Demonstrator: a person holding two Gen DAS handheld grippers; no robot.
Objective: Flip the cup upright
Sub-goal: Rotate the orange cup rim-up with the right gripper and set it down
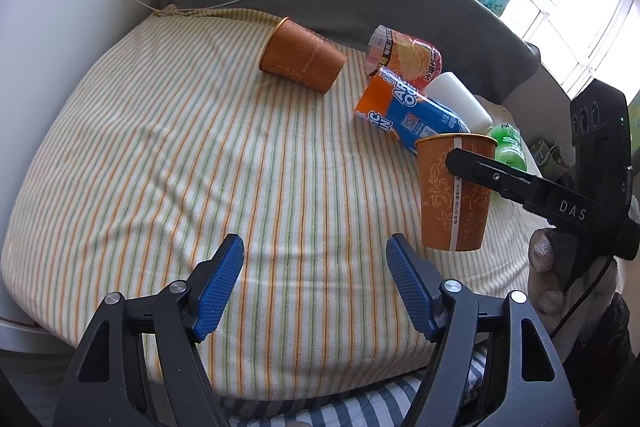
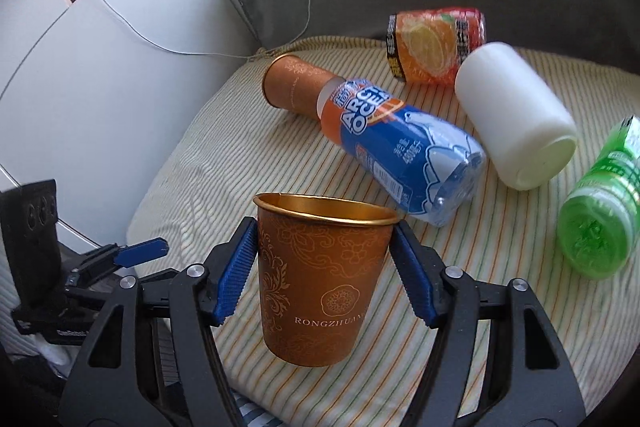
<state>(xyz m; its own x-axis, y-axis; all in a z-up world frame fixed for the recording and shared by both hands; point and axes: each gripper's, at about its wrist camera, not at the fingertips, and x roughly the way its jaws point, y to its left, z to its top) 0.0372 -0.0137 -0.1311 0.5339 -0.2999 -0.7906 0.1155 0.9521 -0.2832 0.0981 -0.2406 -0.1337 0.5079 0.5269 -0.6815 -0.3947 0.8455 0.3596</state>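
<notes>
Cup [image 2: 324, 279] hangs upright, pinched in my right tongs [image 2: 324, 259]; setting down remains. Second cup [image 1: 302, 55], eleven o'clock, lies sideways. Left tongs [image 1: 315, 287] gape empty.

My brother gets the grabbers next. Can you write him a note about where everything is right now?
Right gripper: shut on the held cup, mouth up, held just above the striped cushion.
Left gripper: open, holding nothing, low over the cushion's front.
Second cup: lying on its side near the cushion's back.
Done: one cup turned upright.
Left: set it down standing, then probably flip the second cup.
</notes>
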